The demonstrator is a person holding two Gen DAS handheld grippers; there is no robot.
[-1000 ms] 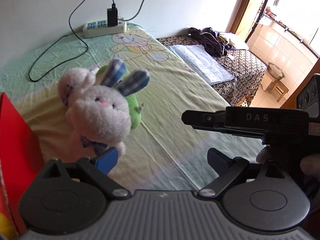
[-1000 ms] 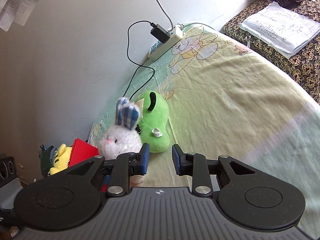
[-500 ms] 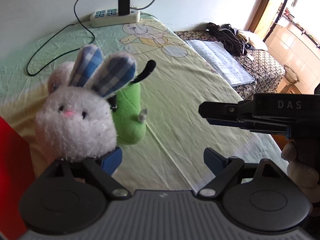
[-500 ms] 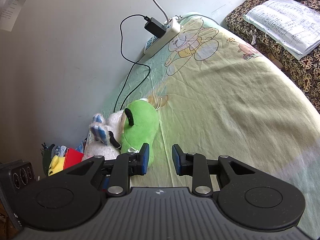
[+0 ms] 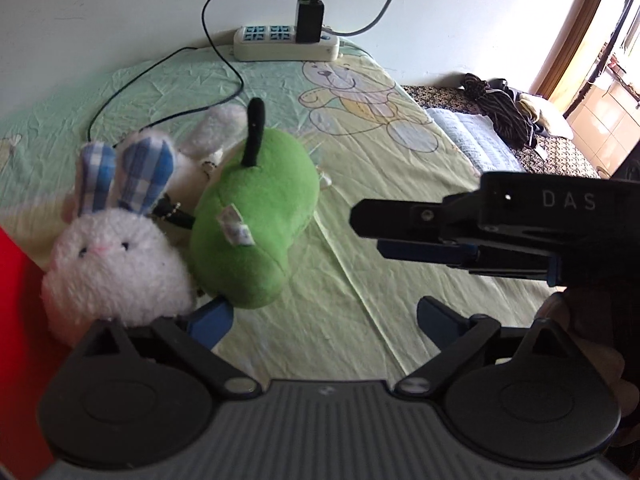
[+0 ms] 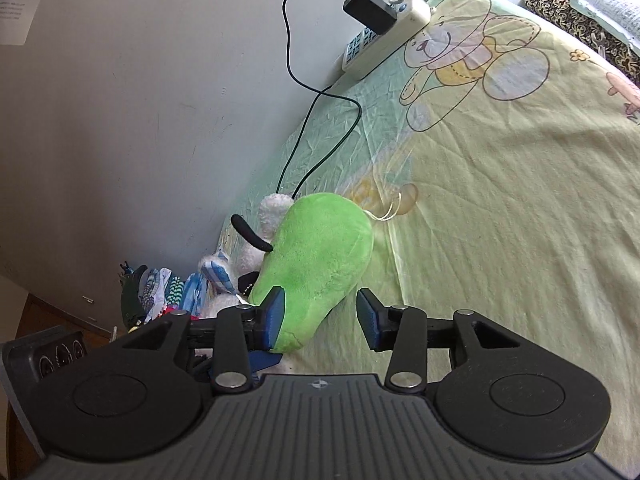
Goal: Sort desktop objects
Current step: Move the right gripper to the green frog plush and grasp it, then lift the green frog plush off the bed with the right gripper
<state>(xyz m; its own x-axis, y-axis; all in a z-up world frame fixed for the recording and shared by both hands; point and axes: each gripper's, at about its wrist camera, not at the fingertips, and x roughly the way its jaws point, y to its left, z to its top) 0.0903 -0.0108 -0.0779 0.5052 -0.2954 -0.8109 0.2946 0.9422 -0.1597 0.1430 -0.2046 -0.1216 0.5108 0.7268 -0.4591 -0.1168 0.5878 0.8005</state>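
A crinkled pale-green sheet (image 5: 360, 248) with a cartoon bear print covers the surface, running up to a plain white wall. From the left wrist view, a white plastic power strip (image 5: 286, 42) sits at twelve o'clock with a boxy black charger (image 5: 309, 20) plugged in, its thin cord looping across the cloth. A fluffy white rabbit toy (image 5: 116, 260) with blue checked ears lies at nine o'clock, pressed against a smooth green pear-shaped plush (image 5: 256, 224) with a stubby black stem. The left gripper (image 5: 324, 320) has its blue-padded jaws spread wide, nothing between them; the left pad sits just below the two toys. At three o'clock the right gripper (image 5: 472, 232) juts in, matte black. A flat red panel (image 5: 16, 320) fills the left edge.

From the right wrist view, the green plush (image 6: 316, 256) lies at the centre, its narrow end reaching down to the left pad. The right gripper (image 6: 320, 320) is parted, gripping nothing. The rabbit toy (image 6: 224, 284) peeks out at nine o'clock behind the plush, the power strip (image 6: 384, 40) at one.
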